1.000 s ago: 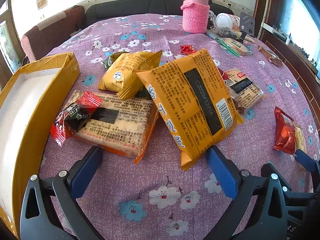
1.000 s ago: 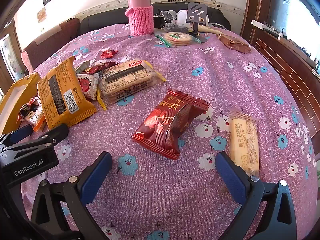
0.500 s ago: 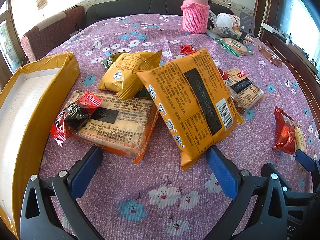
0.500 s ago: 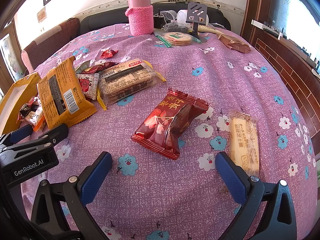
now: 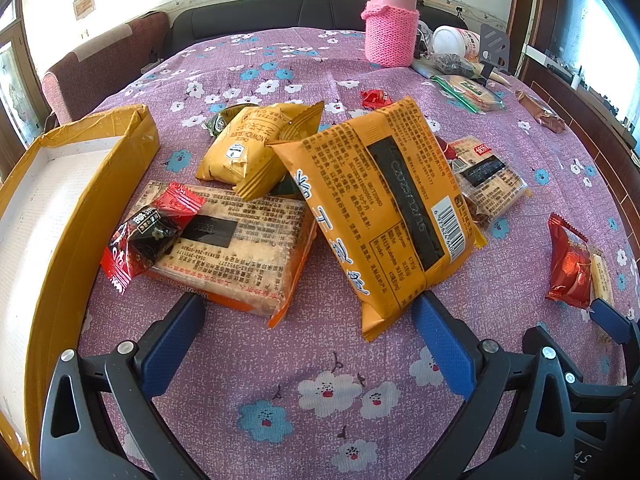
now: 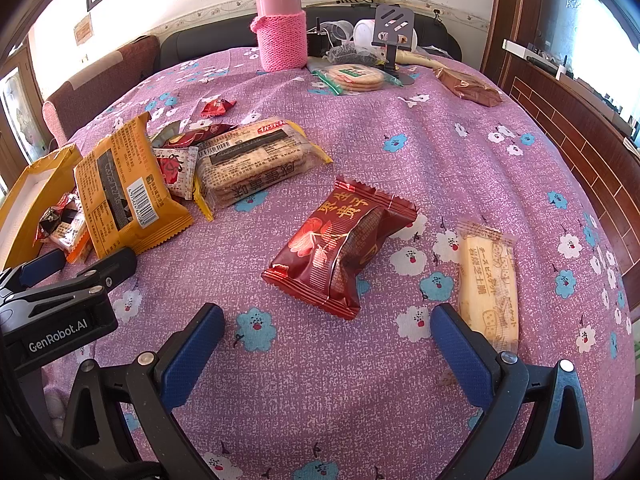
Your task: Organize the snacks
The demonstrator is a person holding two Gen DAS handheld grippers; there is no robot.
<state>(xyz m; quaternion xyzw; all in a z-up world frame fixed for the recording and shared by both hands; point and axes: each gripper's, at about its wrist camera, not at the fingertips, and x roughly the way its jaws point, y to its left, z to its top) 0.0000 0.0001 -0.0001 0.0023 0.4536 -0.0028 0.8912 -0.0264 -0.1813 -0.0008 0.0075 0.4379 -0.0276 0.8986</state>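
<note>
Yellow box (image 5: pixel 76 216) cut off at left edge

I'm seeing a purple cloth (image 6: pixel 400 128) showing blue and white flowers, a dark red packet (image 6: pixel 340 244), orange bags (image 5: pixel 384 208), my blue pads (image 6: pixel 192 356).

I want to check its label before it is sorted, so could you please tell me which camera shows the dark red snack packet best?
The right wrist view: the dark red snack packet lies whole and central there, printed face up. The left wrist view shows it only small, edge-on, at the far right.
</note>
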